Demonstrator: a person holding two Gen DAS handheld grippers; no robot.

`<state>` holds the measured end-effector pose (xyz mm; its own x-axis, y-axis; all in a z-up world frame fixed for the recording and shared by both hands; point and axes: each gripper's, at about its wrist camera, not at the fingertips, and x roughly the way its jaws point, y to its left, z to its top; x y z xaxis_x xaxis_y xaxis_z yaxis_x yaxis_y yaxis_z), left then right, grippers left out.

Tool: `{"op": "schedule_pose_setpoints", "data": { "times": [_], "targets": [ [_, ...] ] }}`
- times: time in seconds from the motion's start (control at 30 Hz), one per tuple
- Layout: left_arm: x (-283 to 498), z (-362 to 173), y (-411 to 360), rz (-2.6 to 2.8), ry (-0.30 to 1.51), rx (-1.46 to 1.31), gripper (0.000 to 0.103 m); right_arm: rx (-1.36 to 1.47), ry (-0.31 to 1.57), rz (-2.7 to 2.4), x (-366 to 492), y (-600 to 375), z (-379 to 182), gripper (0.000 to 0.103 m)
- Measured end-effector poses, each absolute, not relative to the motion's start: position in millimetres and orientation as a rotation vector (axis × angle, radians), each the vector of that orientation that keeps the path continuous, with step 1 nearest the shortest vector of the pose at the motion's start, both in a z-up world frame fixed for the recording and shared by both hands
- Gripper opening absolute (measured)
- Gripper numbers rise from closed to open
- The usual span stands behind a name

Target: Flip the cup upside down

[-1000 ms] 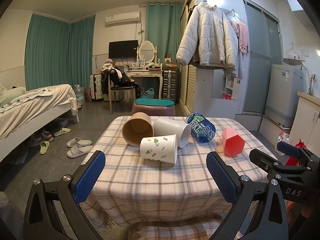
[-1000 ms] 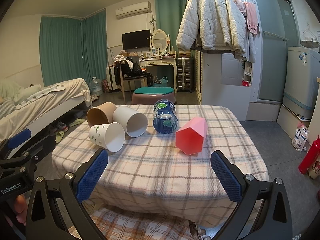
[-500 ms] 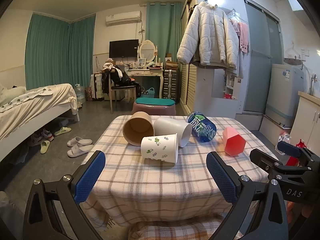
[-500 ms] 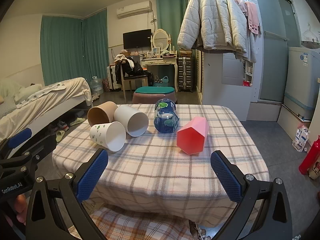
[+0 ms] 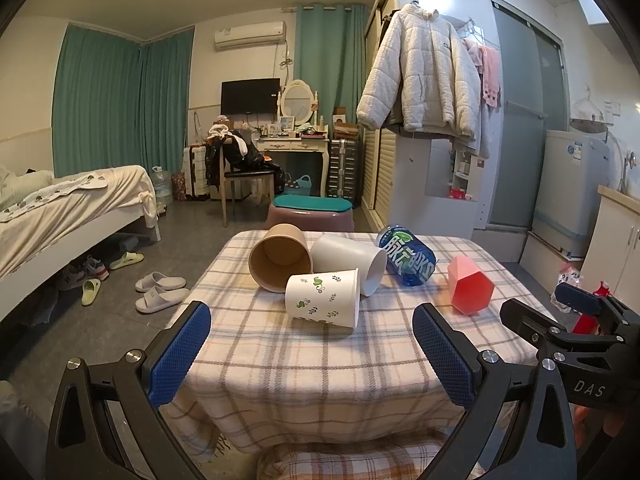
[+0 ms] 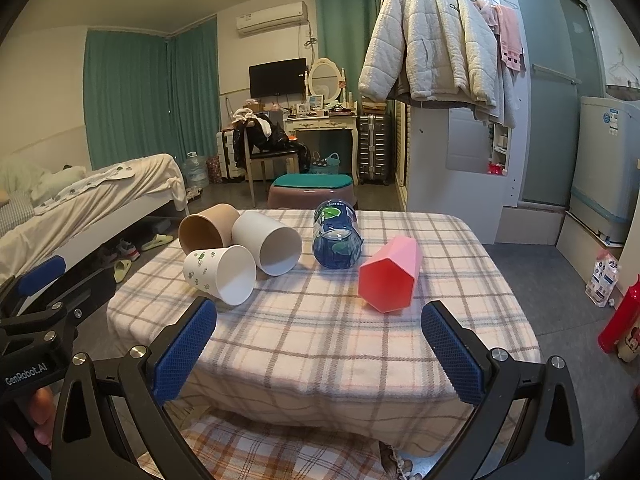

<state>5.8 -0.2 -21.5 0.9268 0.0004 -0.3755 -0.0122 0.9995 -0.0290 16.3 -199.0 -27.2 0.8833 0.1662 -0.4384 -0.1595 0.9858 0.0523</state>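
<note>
Several cups lie on their sides on a plaid-covered table (image 5: 320, 364): a white cup with green leaf print (image 5: 323, 303) (image 6: 220, 274) nearest, a brown paper cup (image 5: 280, 263) (image 6: 206, 230), a plain white cup (image 5: 352, 262) (image 6: 269, 244), a blue glass cup (image 5: 407, 260) (image 6: 337, 240) and a pink hexagonal cup (image 5: 469, 290) (image 6: 389, 280). My left gripper (image 5: 312, 354) is open and empty, short of the leaf cup. My right gripper (image 6: 320, 350) is open and empty, short of the pink cup.
A plaid cushion (image 6: 272, 452) sits below the table's near edge. A bed (image 5: 64, 216) stands at the left, slippers (image 5: 160, 292) on the floor. A stool (image 5: 310, 210) is beyond the table. A washing machine (image 6: 608, 168) and a red bottle (image 6: 620, 316) are at the right.
Both grippers have edged slightly toward the table; the cups look a little nearer. The cups have not moved and the jaws stay open.
</note>
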Motion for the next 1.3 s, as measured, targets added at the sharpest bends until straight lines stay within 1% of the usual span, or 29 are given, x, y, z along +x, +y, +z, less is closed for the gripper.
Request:
{"op": "schedule_pose_setpoints", "data": {
  "times": [0.93,1.17,1.3],
  "targets": [
    [10.2,-24.9,7.1,0.015,0.394,-0.04,0.103,0.023,0.469,0.19,12.0,-198.8,-25.5,0.103],
    [13.9,-20.5,14.0,0.046,0.406,-0.043,0.103,-0.026,0.454,0.218,15.6,-194.3,-21.5,0.103],
    [18.8,-20.8,24.8,0.074,0.413,-0.059,0.103,-0.122,0.453,0.239,26.8,-182.3,-12.6,0.103]
  ]
}}
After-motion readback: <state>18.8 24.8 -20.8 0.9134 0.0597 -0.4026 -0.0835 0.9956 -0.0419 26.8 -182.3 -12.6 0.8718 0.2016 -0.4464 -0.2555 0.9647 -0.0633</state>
